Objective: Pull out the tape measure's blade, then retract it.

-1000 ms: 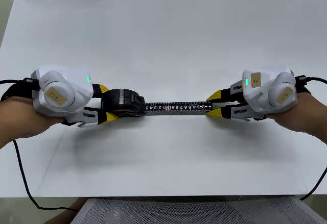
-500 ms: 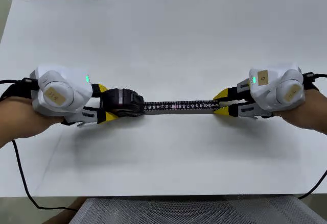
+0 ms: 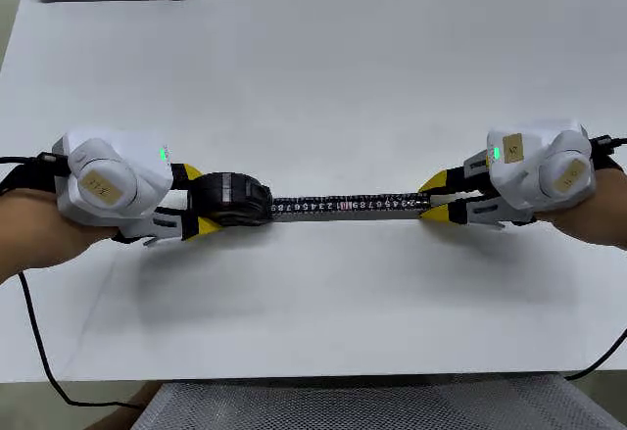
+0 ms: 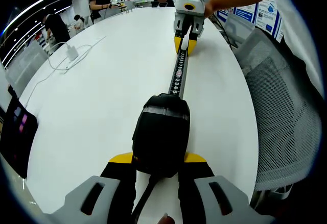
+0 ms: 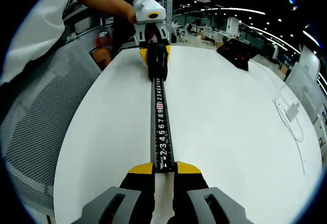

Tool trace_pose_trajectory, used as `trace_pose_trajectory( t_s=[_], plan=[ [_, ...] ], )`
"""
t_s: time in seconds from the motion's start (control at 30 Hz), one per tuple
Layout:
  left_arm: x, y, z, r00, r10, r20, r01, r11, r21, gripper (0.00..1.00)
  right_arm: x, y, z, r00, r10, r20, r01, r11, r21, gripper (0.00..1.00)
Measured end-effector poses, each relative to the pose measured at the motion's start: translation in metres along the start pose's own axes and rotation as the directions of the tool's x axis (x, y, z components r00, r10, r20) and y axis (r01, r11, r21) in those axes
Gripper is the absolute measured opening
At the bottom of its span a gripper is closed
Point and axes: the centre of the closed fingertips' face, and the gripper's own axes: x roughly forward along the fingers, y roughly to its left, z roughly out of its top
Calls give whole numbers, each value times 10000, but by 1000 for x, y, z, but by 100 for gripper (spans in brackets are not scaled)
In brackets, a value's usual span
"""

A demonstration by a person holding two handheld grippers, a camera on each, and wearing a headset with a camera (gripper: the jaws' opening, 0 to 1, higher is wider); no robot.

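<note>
Two hand-held grippers are stretching a tape measure [image 3: 284, 202] across a white tabletop [image 3: 313, 77], close to the edge nearest the person. The left claw [image 3: 201, 198] is clamping the black case [image 4: 161, 132] from both sides. Whether the case is resting on the tabletop or hanging just above it cannot be told. The right claw [image 3: 436, 199] is pinching down narrow on the free end of the blade [image 3: 348, 204], which is running straight and level between the two, numbers facing up.

The blade is looking only partly drawn, so the pull is judged to be under way and the retraction not yet begun. The chief risk is sitting at the right claw. It is gripping just the thin tip, and a slip there is likely to send the spring-loaded blade whipping back into the case uncontrolled. The rounded case could also be twisting or sliding out of the left claw as tension is building. Hands drifting out of line could be kinking or folding the blade.
</note>
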Motion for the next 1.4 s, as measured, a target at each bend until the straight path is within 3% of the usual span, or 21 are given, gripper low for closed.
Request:
trace_pose_trajectory(
  t_s=[1.4],
  plan=[
    [0,0,1,10000,24,61,-24,10000,25,26,-37,-2,-38,9966,8,-818,-1,10000,86,9]
  ],
)
